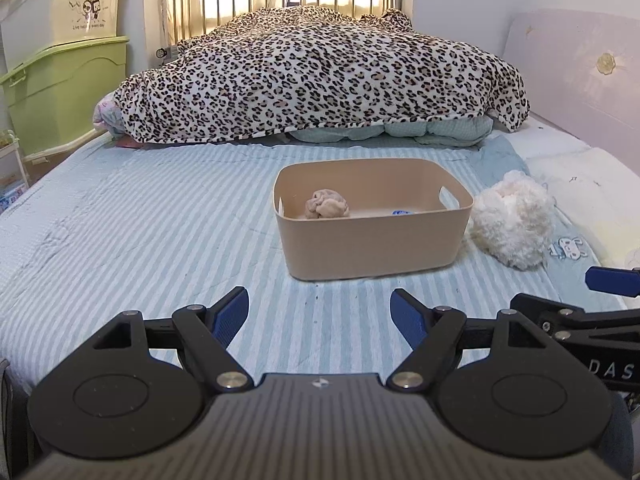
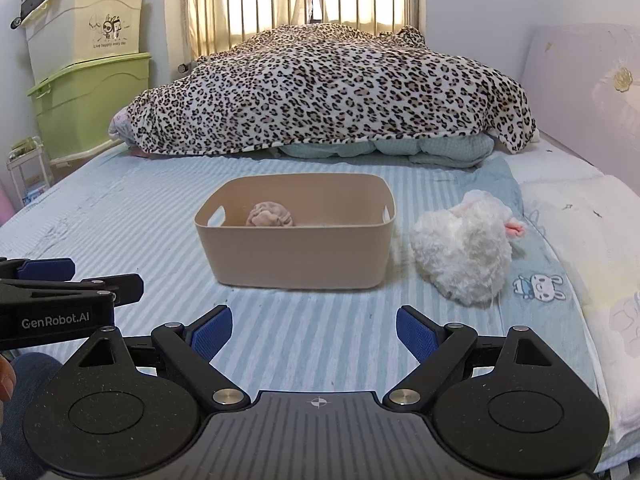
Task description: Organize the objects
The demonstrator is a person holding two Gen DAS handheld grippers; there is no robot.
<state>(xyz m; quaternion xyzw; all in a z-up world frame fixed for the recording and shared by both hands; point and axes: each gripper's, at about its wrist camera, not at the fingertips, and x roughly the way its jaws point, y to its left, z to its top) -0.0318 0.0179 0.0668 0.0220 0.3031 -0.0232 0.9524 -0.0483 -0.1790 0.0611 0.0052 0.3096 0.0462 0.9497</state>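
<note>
Left wrist view: left gripper [image 1: 319, 308] spread wide, empty, over striped sheet [image 1: 140, 232]. Right gripper [image 2: 314, 326] also wide, empty. Beige bin [image 2: 296, 256] ahead w/ balled pink cloth [image 2: 270, 215] inside; white fluffy toy [image 2: 464, 256] just beside bin's right side.

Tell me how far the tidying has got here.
One rolled beige cloth already sits in the tan bin. Nothing is in hand: left hand-held gripper and right hand-held gripper are both open. The white fluffy item lies on the bed beside the bin.
</note>
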